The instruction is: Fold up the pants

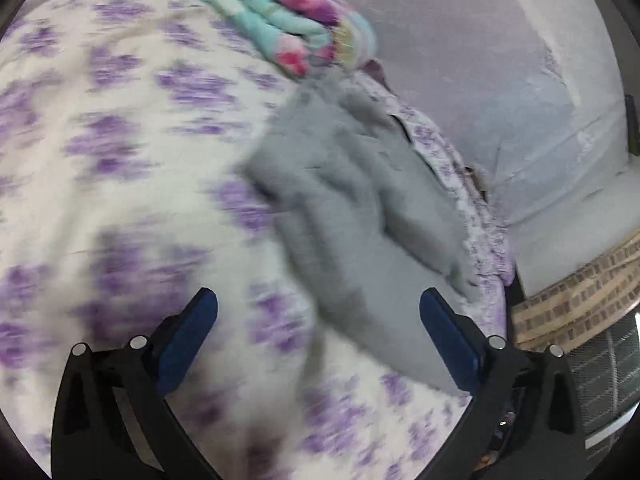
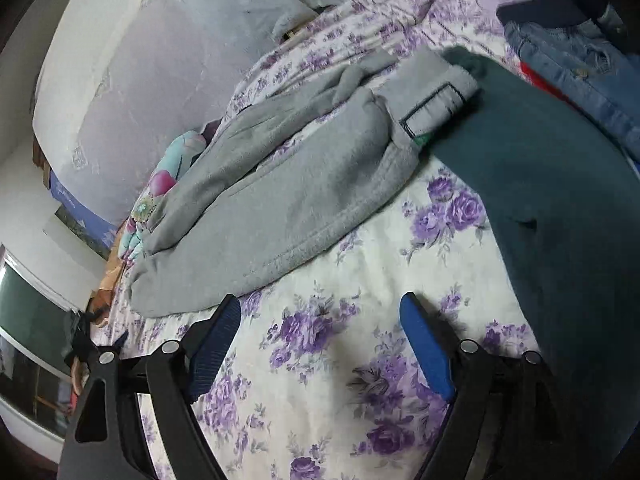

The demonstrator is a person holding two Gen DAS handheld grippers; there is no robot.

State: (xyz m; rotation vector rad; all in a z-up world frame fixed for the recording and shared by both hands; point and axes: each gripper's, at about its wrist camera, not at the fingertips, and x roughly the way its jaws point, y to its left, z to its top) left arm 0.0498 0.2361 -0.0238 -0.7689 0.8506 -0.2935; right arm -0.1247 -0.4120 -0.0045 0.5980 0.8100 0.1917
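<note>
Left gripper [image 1: 318, 300]: jaws spread wide, nothing between them, over the flowered sheet [image 1: 120, 160]; view blurred.
Right gripper [image 2: 320, 308]: jaws spread, empty, above bare sheet [image 2: 320, 340].
Grey pants [image 2: 280, 184]: lying rumpled on the bed, just ahead of the right gripper; in the left view [image 1: 352, 208] ahead, near the bed edge.
Neighbours: dark green garment [image 2: 560, 200] touching the pants' waist end; jeans [image 2: 580, 60] behind it; colourful blanket [image 1: 280, 20] at the pants' far end.
Edges: mattress [image 2: 160, 60] standing against the wall beyond the bed.
Open room: bare sheet under both grippers.
</note>
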